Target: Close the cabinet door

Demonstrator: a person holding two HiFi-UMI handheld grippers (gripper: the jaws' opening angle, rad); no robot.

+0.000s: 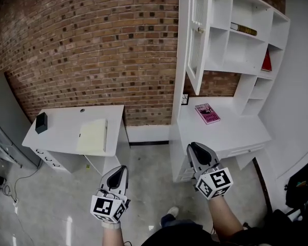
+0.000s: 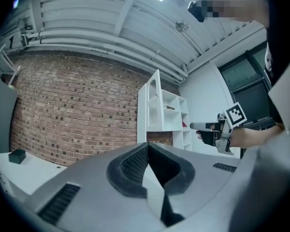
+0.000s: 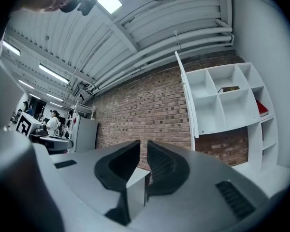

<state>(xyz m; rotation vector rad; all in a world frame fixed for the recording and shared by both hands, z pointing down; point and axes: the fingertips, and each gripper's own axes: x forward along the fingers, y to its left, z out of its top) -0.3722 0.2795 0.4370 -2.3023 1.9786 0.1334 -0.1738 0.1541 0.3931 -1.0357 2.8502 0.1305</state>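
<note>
The white cabinet (image 1: 236, 40) stands against the brick wall, and its glazed door (image 1: 197, 35) swings out towards me, edge-on. The same door shows in the left gripper view (image 2: 153, 103) and in the right gripper view (image 3: 186, 95). My left gripper (image 1: 120, 168) hangs low over the floor, well short of the cabinet, its jaws shut on nothing (image 2: 147, 146). My right gripper (image 1: 195, 146) hovers at the front edge of the cabinet's desk, below the door and apart from it. Its jaws (image 3: 142, 146) stand a narrow slit apart with nothing between them.
A white side desk (image 1: 56, 132) at the left carries a black box (image 1: 41, 122) and a pale pad (image 1: 92, 136). A pink book (image 1: 207, 113) lies on the cabinet's desk (image 1: 231, 132). A grey locker (image 1: 2, 111) stands at the far left.
</note>
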